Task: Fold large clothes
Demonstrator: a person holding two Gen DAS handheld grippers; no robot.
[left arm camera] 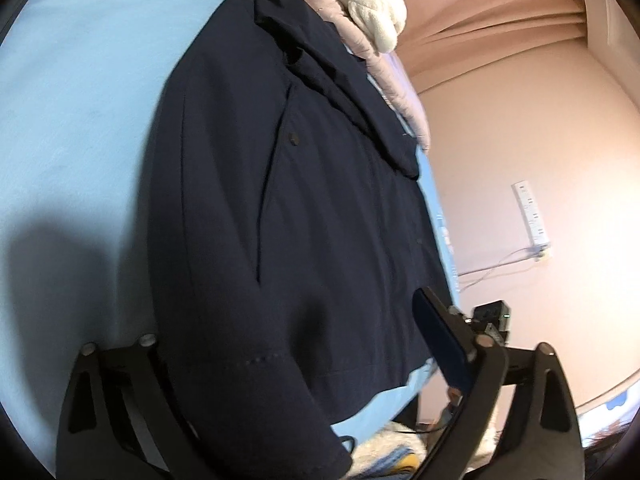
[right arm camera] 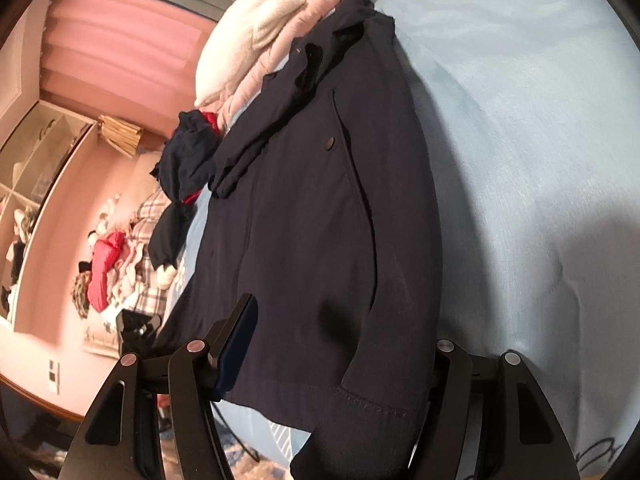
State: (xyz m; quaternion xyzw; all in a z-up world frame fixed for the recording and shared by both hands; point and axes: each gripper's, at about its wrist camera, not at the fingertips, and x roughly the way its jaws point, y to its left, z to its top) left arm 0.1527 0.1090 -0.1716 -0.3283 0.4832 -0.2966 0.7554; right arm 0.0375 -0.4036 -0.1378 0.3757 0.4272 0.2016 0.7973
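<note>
Your navy jacket (left arm camera: 304, 216) lies spread flat on the light blue bed sheet (left arm camera: 80, 120), running lengthwise along the bed's edge, the side that borders the pink wall (left arm camera: 520, 128); in the right wrist view the same jacket (right arm camera: 320, 216) fills the middle of the frame with bare sheet (right arm camera: 520, 160) beyond it. A round button (left arm camera: 293, 139) sits beside a long front seam, and one sleeve is folded across the body, its cuff (right arm camera: 368, 412) hanging near the bed's near edge. At the far end of the jacket, a pink quilt (left arm camera: 360, 40) and a cream plush blanket (left arm camera: 372, 4) are heaped at the bed's far edge, touching the collar area. Your left hand-held gripper (left arm camera: 304, 364) is spread wide: one finger (left arm camera: 448, 344) shows its blue pad over the jacket's hem near the bed's edge, while the other is hidden under the cloth, so you cannot tell whether it touches the fabric. Your right hand-held gripper (right arm camera: 332, 344) is likewise spread wide, its fingers (right arm camera: 236, 340) straddling the lower part of the jacket, one pad clear at the wall-side edge, the other covered by the sleeve. A dark garment with red lining (right arm camera: 188, 160) hangs off the bed's side, and a heap of clothes (right arm camera: 120, 272) lies beyond.
</note>
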